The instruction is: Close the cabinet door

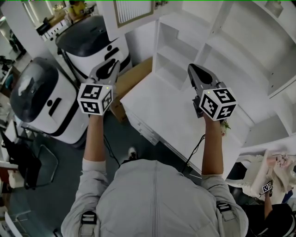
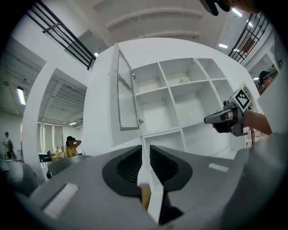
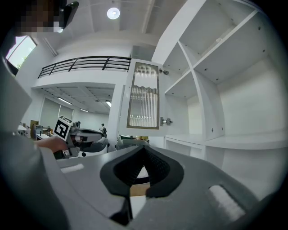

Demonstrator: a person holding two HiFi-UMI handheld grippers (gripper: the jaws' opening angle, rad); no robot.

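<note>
The door (image 3: 143, 96), a ribbed glass pane in a frame, stands swung open from the upper left of the white cabinet (image 2: 180, 112), hanging by its hinges (image 3: 166, 121). From the left gripper view it shows almost edge-on (image 2: 127, 96); in the head view it lies at the top edge (image 1: 132, 11). The compartments behind it are bare shelves.

Neither gripper touches the door. The left gripper (image 2: 146, 150) points level at the cabinet with its jaws a narrow slit apart and nothing between them. The right gripper (image 3: 144, 150) has its jaw tips together and holds nothing. In the head view the left gripper (image 1: 111, 65) hangs over a cardboard box (image 1: 134, 76) and the right gripper (image 1: 193, 69) over the white counter (image 1: 162, 106).
</note>
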